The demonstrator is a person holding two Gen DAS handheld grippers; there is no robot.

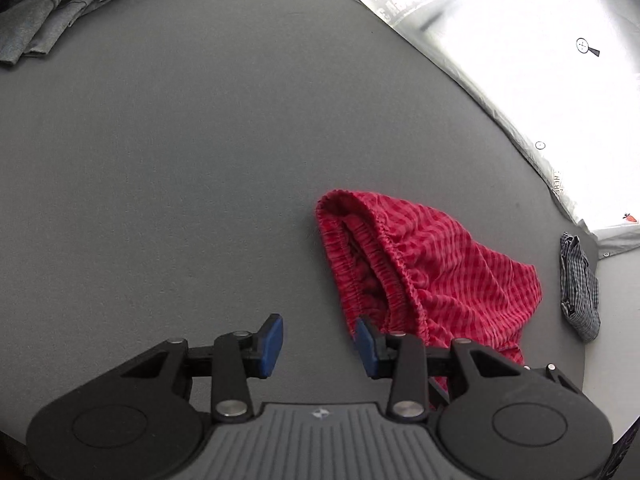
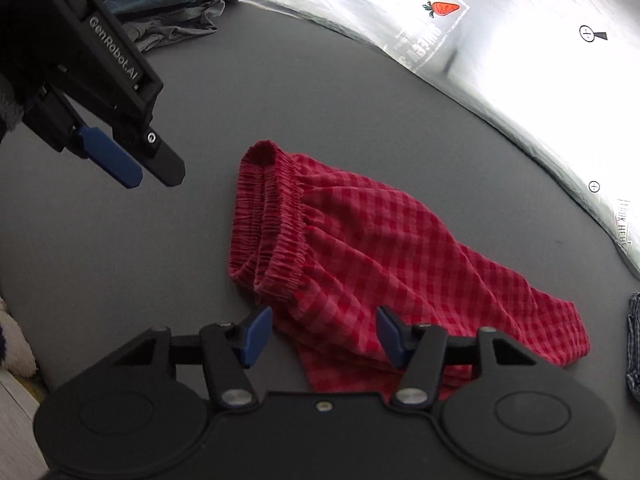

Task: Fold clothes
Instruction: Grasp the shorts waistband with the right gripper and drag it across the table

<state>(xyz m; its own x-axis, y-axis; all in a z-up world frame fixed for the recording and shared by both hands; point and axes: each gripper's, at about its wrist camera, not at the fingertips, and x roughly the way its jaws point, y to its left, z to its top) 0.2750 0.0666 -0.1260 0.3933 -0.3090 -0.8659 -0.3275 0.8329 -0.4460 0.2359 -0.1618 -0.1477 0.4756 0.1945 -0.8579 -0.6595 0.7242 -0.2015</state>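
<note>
Both grippers hang over the red checked shorts point(image 2: 360, 248), which lie flat on the grey counter point(image 1: 180, 160), waistband bunched toward my left, legs trailing to my right. My right gripper point(image 2: 324, 336) has its jaws half spread with nothing pinched; they straddle the shorts' near edge just below the waistband, the cloth lying between the blue pads point(image 2: 256, 334) without being pressed as far as I can see. I judge that I have lined it up there to take the near hem for a fold. My left gripper point(image 1: 320, 342) is also half spread and empty, its jaws apart over bare counter, with the right-hand pad just beside the waistband's near corner. From the right wrist it shows up high to the left of the shorts, clear of the cloth. That spot suits catching the waistband end, so the two grips would bracket the garment.

Beyond the shorts, a pile of denim and grey clothes point(image 2: 176, 4) waits at the far left of the counter, and a small dark checked piece point(image 1: 580, 288) lies to the shorts' right. A white printed sheet point(image 1: 540, 40) borders the far side.
</note>
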